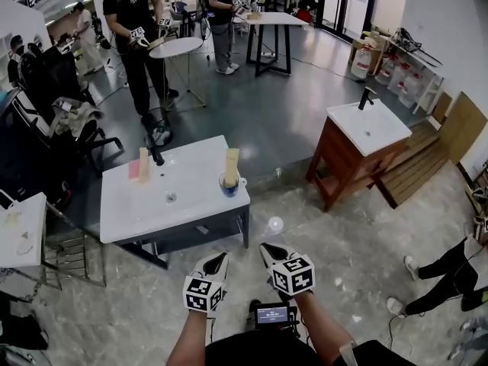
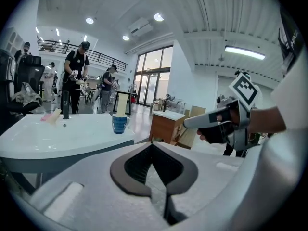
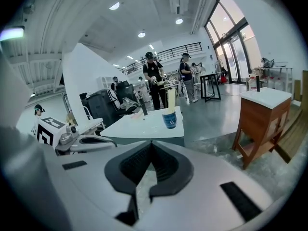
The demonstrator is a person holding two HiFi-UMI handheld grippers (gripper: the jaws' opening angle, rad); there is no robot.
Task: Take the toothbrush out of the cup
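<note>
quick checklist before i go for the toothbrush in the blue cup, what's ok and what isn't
1. Cup upright on the white counter: ok.
2. Toothbrush standing in the cup, top sticking out: ok.
3. Left gripper near the cup: not ok, well short of the counter.
4. Right gripper near the cup: not ok, same.
5. Jaws apart for a grasp: not ok, both shut, empty.

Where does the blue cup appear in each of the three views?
Head view: blue cup near centre, at the white table's right edge.
Left gripper view: left of centre, on the table's right end.
Right gripper view: just above centre.
Shared landmark: the black faucet on that table.
</note>
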